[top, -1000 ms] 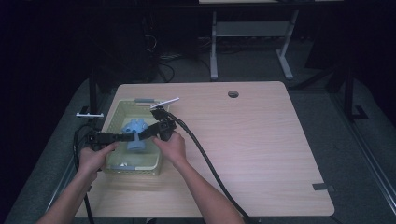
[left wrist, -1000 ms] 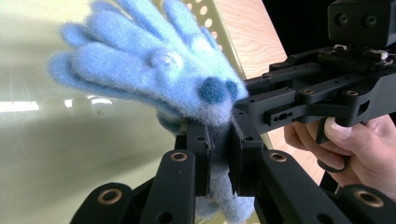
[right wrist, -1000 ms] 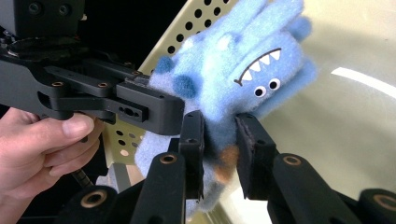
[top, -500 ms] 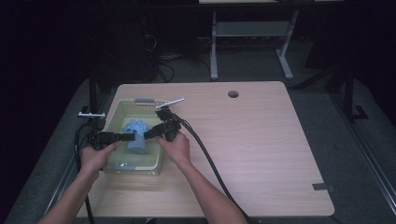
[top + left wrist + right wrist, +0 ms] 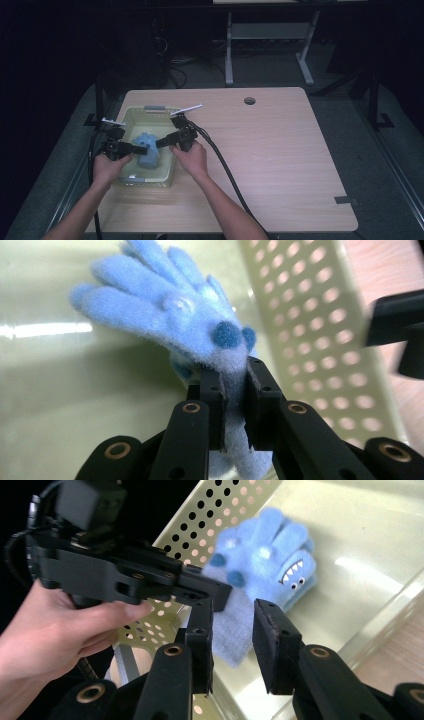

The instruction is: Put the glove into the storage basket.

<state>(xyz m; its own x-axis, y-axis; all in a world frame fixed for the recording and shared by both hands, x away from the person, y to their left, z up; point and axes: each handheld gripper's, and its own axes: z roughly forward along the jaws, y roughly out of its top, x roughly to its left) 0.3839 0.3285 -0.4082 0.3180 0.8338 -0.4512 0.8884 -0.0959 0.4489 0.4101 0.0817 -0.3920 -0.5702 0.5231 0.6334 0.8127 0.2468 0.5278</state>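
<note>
Pinching the cuff of a blue glove (image 5: 175,320), the left gripper (image 5: 234,390) hides that edge of fabric between its clamped jaws, inside the pale perforated basket (image 5: 131,116) at the near left of the table (image 5: 280,150). The right gripper (image 5: 232,630) has just been opening: its jaws now stand apart with the cuff showing between them, not pressed. From above, both grippers cover much of the glove, so its shape is hard to make out.
</note>
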